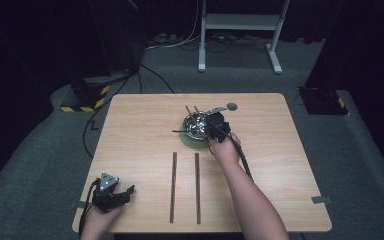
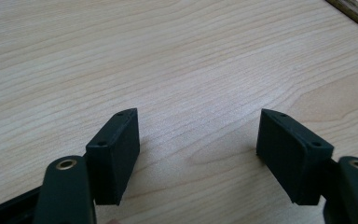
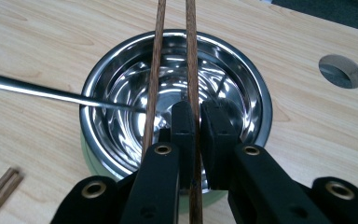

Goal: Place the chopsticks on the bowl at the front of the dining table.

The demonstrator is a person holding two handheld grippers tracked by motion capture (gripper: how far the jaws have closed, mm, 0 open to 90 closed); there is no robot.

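Chopsticks [image 3: 191,70], brown wooden pair, one stick clamped between the right hand-held gripper's [image 3: 197,119] near-shut jaws above the steel bowl [image 3: 256,93], its mate loose alongside; risk: thin stick pivots or slips, knocking the bowl; left hand-held gripper [image 2: 198,135] apart, idle.

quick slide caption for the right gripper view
Right gripper shut on one of two wooden chopsticks laid across a steel bowl on the wooden table.

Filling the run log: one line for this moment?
right gripper: shut on chopstick over steel bowl | left gripper: open, empty, on table
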